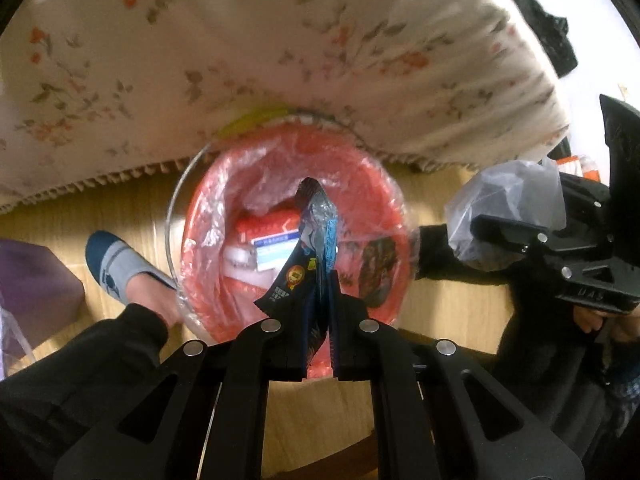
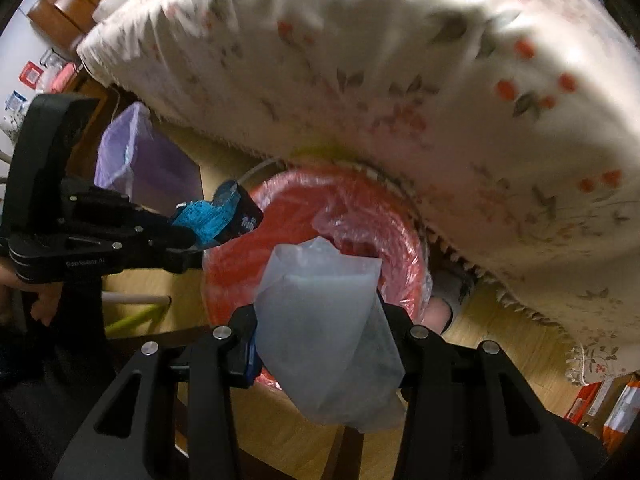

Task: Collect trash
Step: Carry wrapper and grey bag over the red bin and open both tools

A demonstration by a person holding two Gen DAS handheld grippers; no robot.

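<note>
Wrapper upright in left tongs, apparently over bin.

Right gripper clamps a crumpled translucent plastic bag above the red plastic-lined bin. Left gripper, left of bin, pinches a blue-black snack wrapper.

A light wooden floor carries a red bin lined with clear plastic in the middle, tucked partly under the fringed floral cloth on its far side, with a purple-lined box to its left.
</note>
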